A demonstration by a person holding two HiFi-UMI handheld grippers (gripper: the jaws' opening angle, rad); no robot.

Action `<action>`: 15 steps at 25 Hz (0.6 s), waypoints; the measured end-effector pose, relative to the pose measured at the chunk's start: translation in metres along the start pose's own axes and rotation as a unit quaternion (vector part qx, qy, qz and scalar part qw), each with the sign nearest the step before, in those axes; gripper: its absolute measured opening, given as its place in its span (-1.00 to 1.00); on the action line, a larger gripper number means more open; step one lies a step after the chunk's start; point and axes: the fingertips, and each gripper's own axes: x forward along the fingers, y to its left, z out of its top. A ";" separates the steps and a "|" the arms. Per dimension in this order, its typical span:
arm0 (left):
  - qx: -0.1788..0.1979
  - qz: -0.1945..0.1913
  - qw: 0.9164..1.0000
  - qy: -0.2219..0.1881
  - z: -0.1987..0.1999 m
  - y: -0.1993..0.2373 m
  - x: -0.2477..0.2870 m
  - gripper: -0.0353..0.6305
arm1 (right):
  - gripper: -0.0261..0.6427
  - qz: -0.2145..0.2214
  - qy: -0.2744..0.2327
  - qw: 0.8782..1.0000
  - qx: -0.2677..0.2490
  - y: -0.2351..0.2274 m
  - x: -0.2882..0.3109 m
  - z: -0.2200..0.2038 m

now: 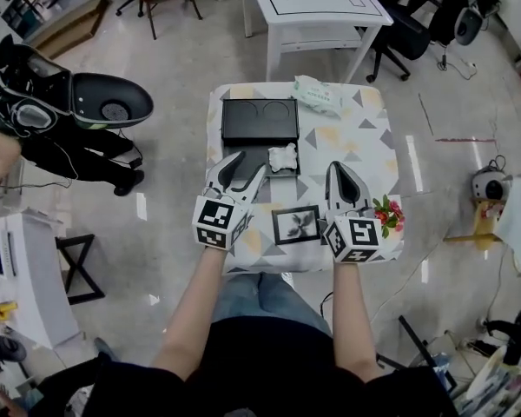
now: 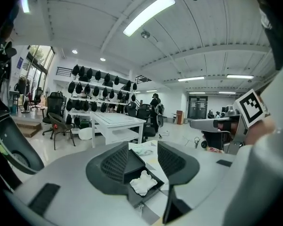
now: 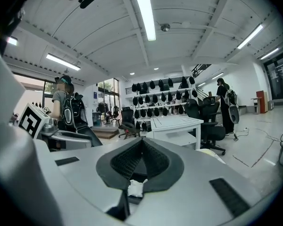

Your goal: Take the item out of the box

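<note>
A black box (image 1: 259, 120) lies open on the patterned table, with two round hollows in its far half. A crumpled white item (image 1: 283, 157) rests at the box's near right corner. My left gripper (image 1: 252, 164) is open, its tips just left of the white item and apart from it. In the left gripper view the white item (image 2: 144, 182) and the box (image 2: 132, 166) show between the spread jaws of the left gripper (image 2: 142, 157). My right gripper (image 1: 337, 168) is shut and empty, to the right of the box. In its own view the right gripper (image 3: 141, 145) has jaws that meet above the white item (image 3: 136, 187).
A black picture frame (image 1: 296, 224) lies between my hands near the table's front edge. Red flowers (image 1: 388, 214) sit at the front right corner and a white packet (image 1: 317, 94) at the far side. A white table (image 1: 317, 11) stands beyond; a person (image 1: 35, 120) is at left.
</note>
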 end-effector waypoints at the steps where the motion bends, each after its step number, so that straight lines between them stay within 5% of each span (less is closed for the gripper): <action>1: 0.003 -0.003 1.000 0.004 0.001 0.001 0.008 -0.30 | -0.91 0.003 0.004 1.000 0.000 -0.002 0.007 0.000; 8: 0.021 -0.033 0.997 0.063 -0.018 0.002 0.068 -0.30 | -0.91 0.021 0.036 0.999 -0.004 -0.017 0.052 -0.012; 15: 0.045 -0.091 0.979 0.178 -0.082 -0.007 0.129 -0.30 | -0.91 0.041 0.073 0.997 -0.005 -0.031 0.086 -0.042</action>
